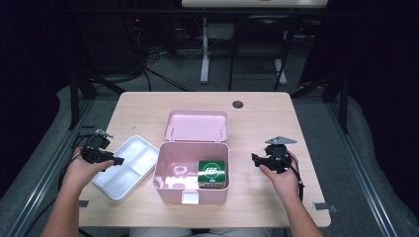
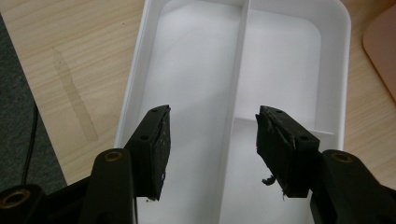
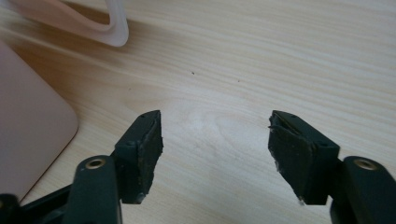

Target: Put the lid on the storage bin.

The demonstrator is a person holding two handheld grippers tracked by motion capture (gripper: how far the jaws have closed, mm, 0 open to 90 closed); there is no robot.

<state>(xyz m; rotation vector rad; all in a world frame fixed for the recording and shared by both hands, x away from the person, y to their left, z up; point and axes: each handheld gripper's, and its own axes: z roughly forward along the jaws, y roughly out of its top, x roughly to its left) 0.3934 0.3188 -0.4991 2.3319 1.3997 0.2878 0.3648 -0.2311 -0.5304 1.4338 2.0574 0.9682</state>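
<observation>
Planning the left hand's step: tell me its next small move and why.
Probably ease the left gripper down to grip the white tray: its jaws stand open over the tray's divider, holding nothing, and the open pink box sits right beside the tray.

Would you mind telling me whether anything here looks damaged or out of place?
Mostly tidy. The rubbery pads on the left tongs look frayed, with shreds hanging loose; those on the right tongs are scuffed too. The pink box stands open, the white tray beside it.
</observation>
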